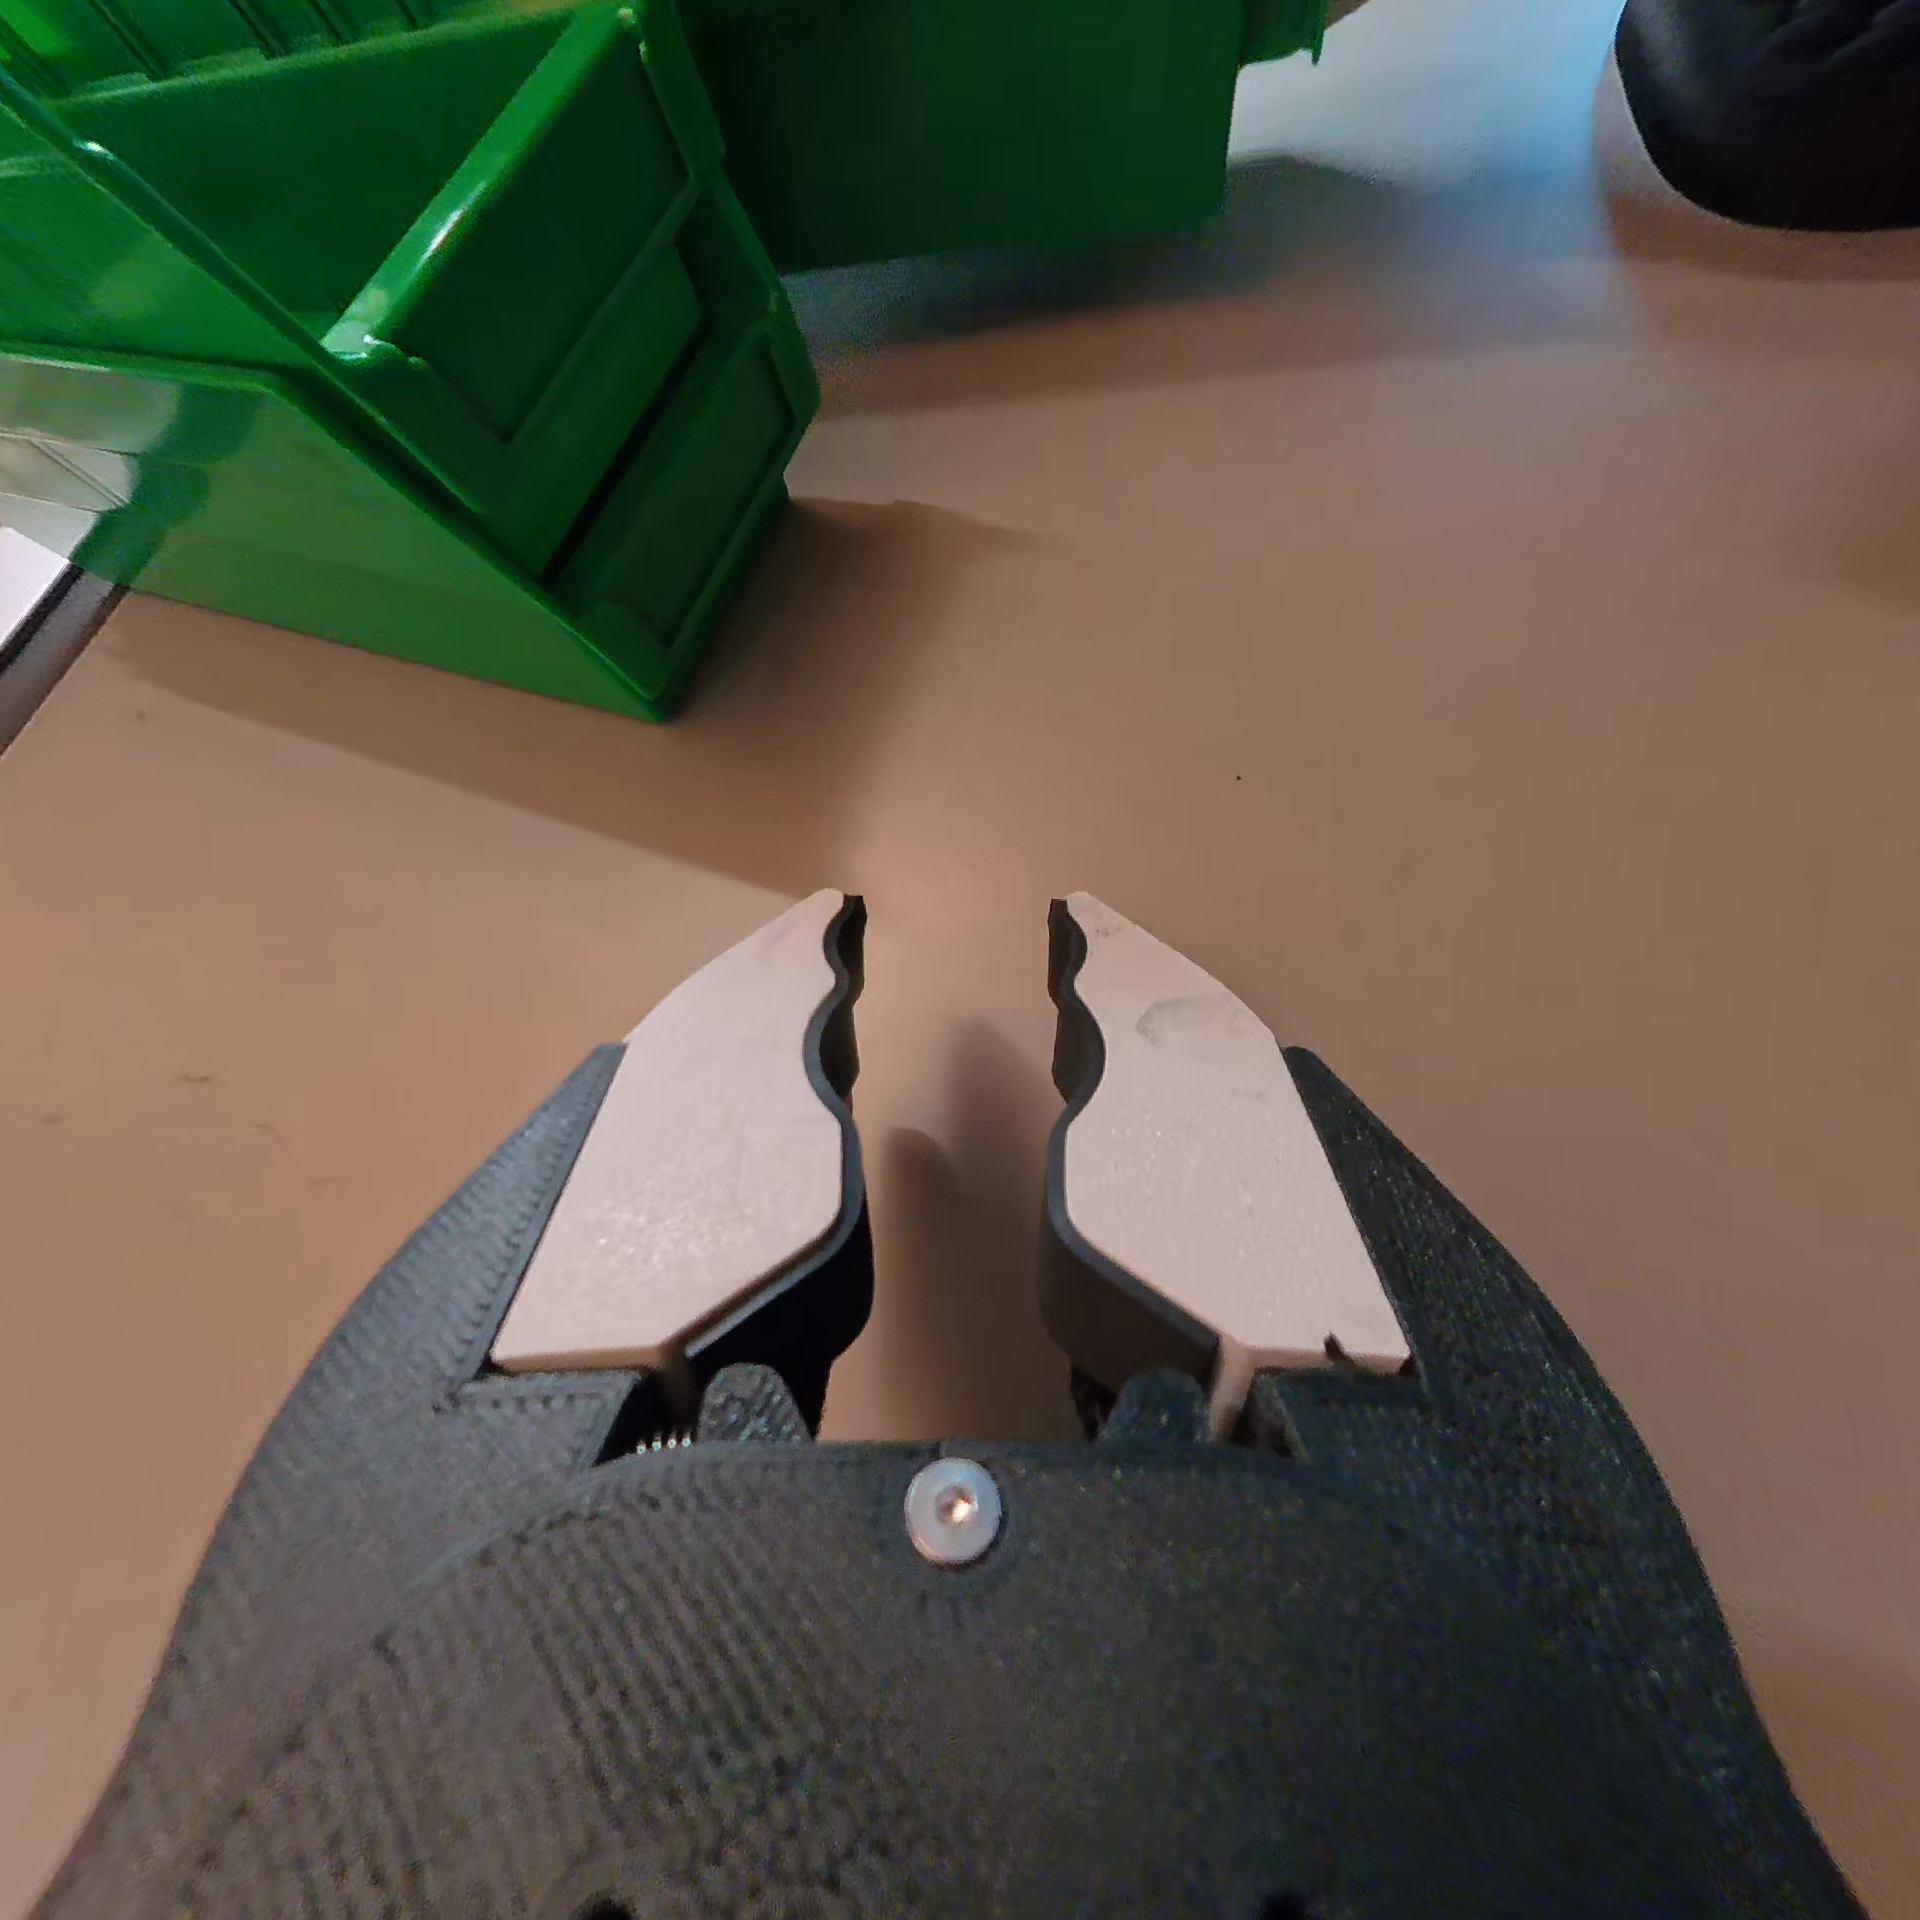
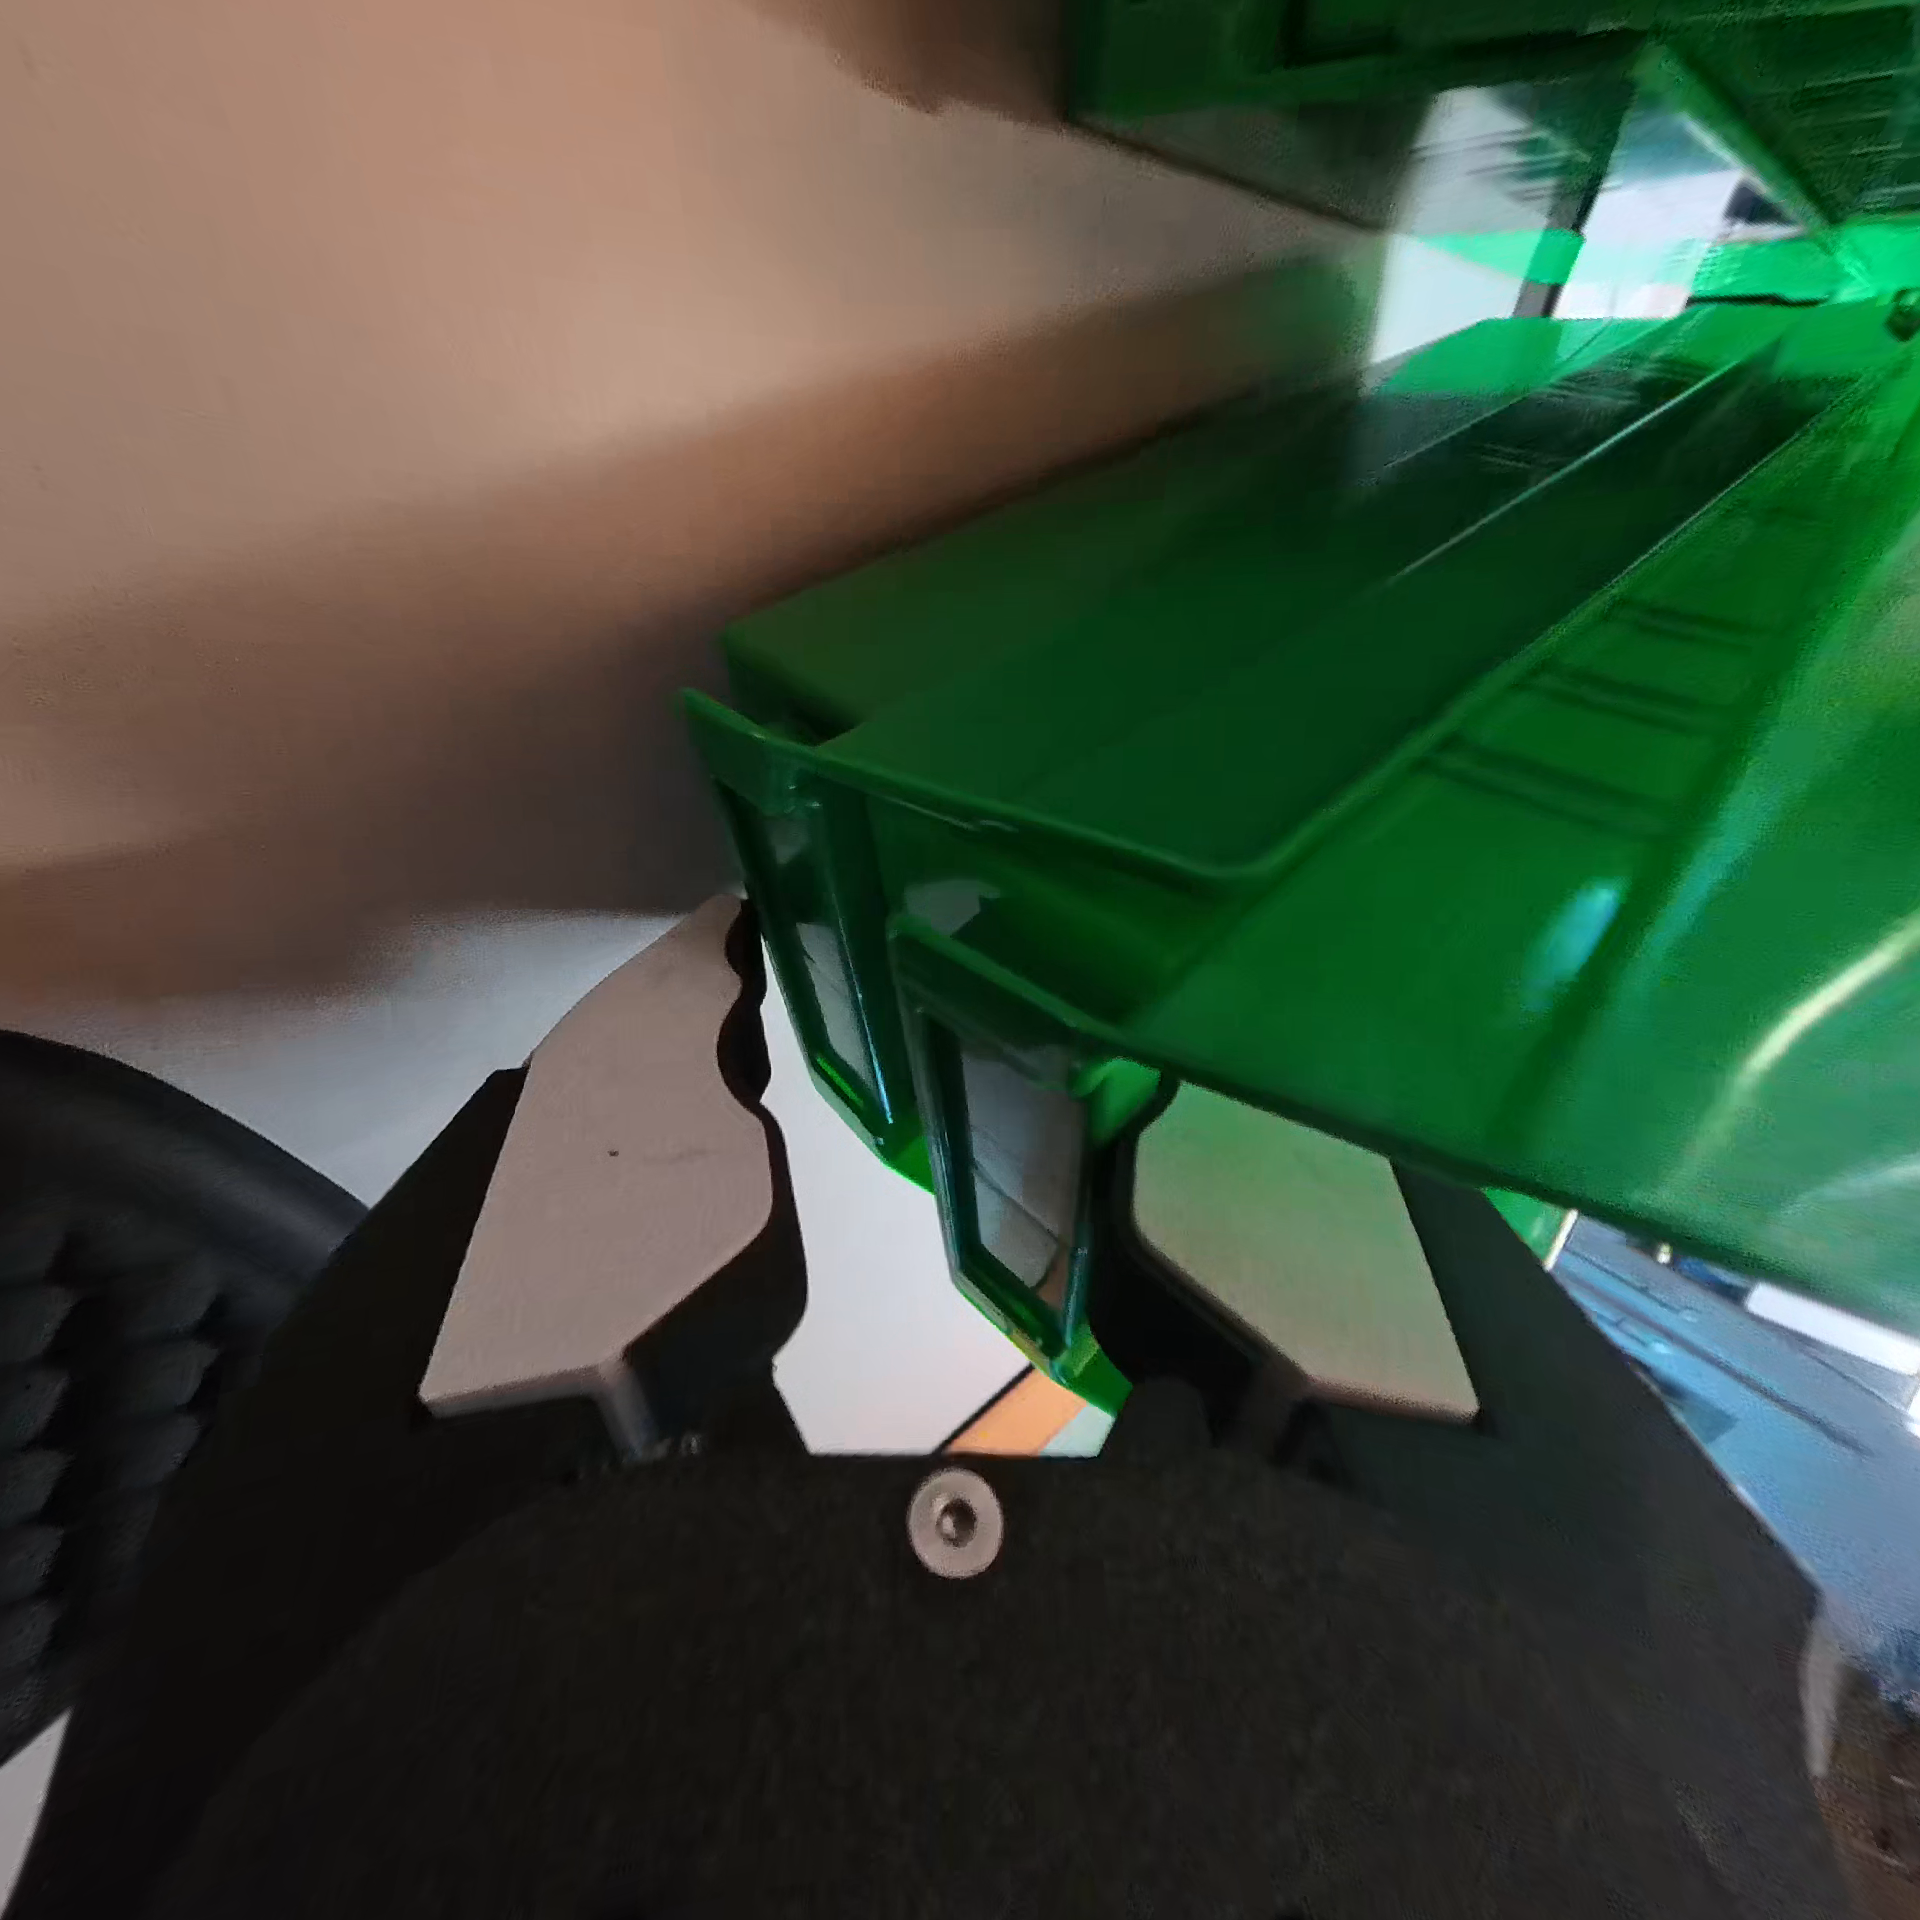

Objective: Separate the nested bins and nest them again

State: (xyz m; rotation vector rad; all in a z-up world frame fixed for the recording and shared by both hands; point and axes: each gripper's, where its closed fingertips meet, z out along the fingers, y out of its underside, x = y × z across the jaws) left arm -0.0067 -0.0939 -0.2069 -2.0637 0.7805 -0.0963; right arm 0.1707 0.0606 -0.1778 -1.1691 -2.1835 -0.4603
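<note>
Grippers sit in very different postures over a tan tabletop [image 1: 1351, 675]. The left gripper [image 1: 956, 914], a black 3D-printed body with two beige-faced fingers [image 1: 727, 1122], lies low and nearly level above the table, its jaws parted by a moderate gap with only bare surface between them. Ahead and to its left stand glossy green plastic storage bins [image 1: 436, 343], nested one inside another, their sloped open fronts turned toward the camera; the stack's near corner is well apart from the fingertips. Another green plastic bin [image 1: 987, 114] stands behind the stack at the frame's top. Open table stretches ahead and to the right of the left gripper, as far as a dark rounded object [image 1: 1787, 104] in the far right corner, too cropped to identify. At the left margin the table's edge drops away to a pale floor. The right gripper [image 2: 935, 1039], seen in a tilted and motion-blurred view, has the front lips of two green nested bins [image 2: 1299, 748] between its jaws: the left fingertip touches or nearly touches the outer face of one framed front panel, while the right finger is mostly hidden behind the second panel, so a firm clamp cannot be confirmed. The bins extend up and to the right from the jaws, away from the camera, with more green bins [image 2: 1351, 94] blurred at the top. A black textured object [image 2: 94, 1351] fills the lower left edge.
</note>
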